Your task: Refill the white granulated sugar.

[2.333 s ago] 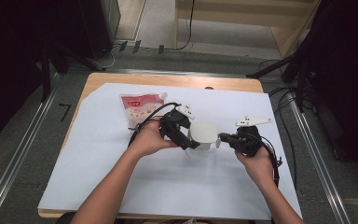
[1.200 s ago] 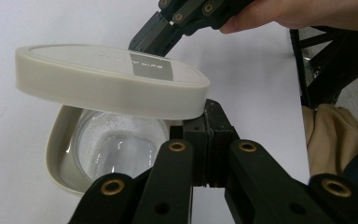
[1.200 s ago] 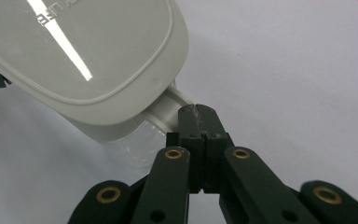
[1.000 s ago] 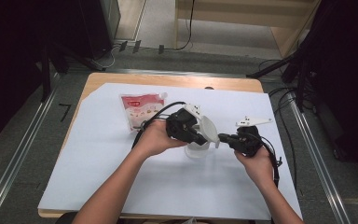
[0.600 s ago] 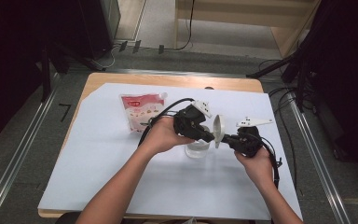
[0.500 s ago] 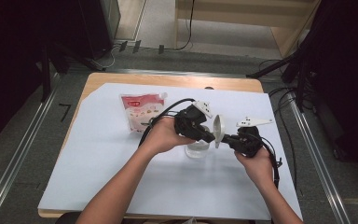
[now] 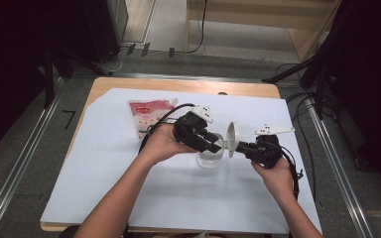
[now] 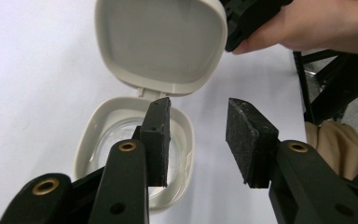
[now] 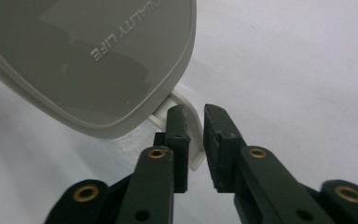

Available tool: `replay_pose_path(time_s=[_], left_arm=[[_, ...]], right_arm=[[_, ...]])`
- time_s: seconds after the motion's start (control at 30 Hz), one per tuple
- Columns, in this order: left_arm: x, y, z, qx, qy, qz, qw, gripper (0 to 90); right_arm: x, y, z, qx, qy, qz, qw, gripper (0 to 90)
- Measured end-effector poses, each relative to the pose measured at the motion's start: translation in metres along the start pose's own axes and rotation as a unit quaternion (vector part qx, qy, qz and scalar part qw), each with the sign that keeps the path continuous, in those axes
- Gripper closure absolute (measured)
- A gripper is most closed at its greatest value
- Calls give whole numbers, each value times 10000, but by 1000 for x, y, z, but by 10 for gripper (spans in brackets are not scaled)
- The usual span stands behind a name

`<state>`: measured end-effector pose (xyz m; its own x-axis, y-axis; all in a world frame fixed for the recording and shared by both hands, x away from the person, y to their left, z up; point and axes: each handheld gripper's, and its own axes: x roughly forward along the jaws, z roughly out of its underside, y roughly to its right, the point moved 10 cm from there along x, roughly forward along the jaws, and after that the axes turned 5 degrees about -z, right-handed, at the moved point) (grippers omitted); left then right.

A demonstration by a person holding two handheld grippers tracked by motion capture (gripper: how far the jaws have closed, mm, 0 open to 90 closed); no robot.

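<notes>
In the centre of the high view the left gripper hangs over a small clear container that stands on the white sheet. In the left gripper view its jaws have just been opening and stand well apart with nothing pressed between the pads; one pad hovers above the container's open mouth, the other over bare sheet to the right. The hinged lid stands flipped up in the upper half of that view, its hollow inside facing the camera.

Right of centre in the high view, the right gripper points left at the lid, which stands upright between the two tools. In the right gripper view its jaws have just been easing apart, and a narrow gap shows between them; the container's pale rim by the hinge lies just behind that gap, and I cannot tell whether the pads touch it. The lid's outer face fills the upper left there, with raised lettering.

A red-and-white pouch lies on the sheet in the upper left, well apart from the container. The wooden table shows along the sheet's far edge.
</notes>
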<state>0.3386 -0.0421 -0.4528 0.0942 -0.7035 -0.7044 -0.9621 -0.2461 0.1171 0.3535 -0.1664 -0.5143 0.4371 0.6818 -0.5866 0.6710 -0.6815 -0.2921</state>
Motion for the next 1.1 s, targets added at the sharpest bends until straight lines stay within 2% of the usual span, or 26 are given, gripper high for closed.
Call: replay_pose_path(time_s=[0.1,0.17,0.23,0.3,0.33,0.37,0.43,0.57,0.63,0.8,0.93,1.03,1.1], left_arm=[[-3,-2,3,-101,-71,-28,9999,592],[-6,-5,4,-127,-15,-89,9999,571],[-8,-5,7,-371,62,81,9993,556],[-8,-7,14,-515,-32,84,9986,538],[-8,-8,17,-545,-93,38,9985,538],[-9,-8,20,-538,-179,21,9984,537],[-12,-9,23,-524,-194,-35,9984,508],[-20,-12,26,-716,-210,-66,9972,437],[-24,-13,28,-747,-180,-147,9969,412],[-34,-15,34,-862,7,-245,9960,422],[-43,-17,40,-869,-14,-371,9955,427],[-50,-16,45,-975,60,-314,9947,449],[-55,-18,49,-993,24,-398,9943,456]], right_arm=[[-2,1,0,91,45,-60,9999,736],[-4,2,1,134,59,-94,9998,714],[-7,3,2,144,53,-93,9998,678],[-9,4,3,166,60,-119,9998,630],[-11,5,3,170,87,-93,9998,588],[-11,5,3,217,144,-95,9996,581],[-14,4,4,235,153,-162,9995,555],[-19,-3,9,188,166,-249,9994,536],[-20,-7,11,134,182,-288,9993,534],[-22,-13,14,-2,106,-305,9995,526],[-25,-13,14,-153,172,-289,9993,516],[-26,-11,13,-185,275,-297,9990,512],[-26,-11,13,-148,252,-321,9991,512]])
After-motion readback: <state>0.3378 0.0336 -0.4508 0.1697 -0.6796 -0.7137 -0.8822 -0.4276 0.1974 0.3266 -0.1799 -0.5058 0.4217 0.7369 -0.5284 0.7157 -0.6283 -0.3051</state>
